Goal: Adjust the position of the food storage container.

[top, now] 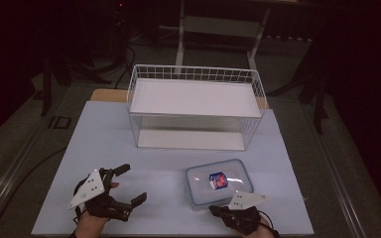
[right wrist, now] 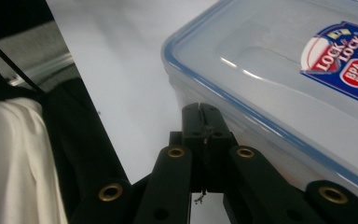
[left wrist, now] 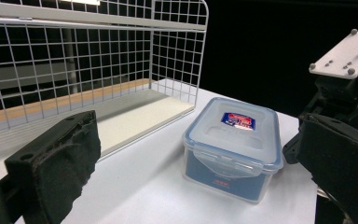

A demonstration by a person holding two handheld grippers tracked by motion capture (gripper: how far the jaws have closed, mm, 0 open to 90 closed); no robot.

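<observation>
A clear plastic container (top: 218, 183) with a blue-rimmed lid and a red and blue sticker stands on the white table (top: 104, 144), at the front right. My right gripper (top: 213, 210) lies at its near corner with its jaws shut together. In the right gripper view the shut tips (right wrist: 200, 112) rest close against the wall of the container (right wrist: 279, 79), just under the lid rim, with nothing seen between them. My left gripper (top: 134, 183) is wide open to the left of the container, a hand's width away. Its view looks between its pads (left wrist: 56, 158) at the container (left wrist: 233, 140).
A white wire basket (top: 193, 69) with a flat shelf stands at the middle back of the table, behind the container; its mesh (left wrist: 74, 60) fills the upper left of the left gripper view. Dark floor, cables and a frame's legs lie beyond the table.
</observation>
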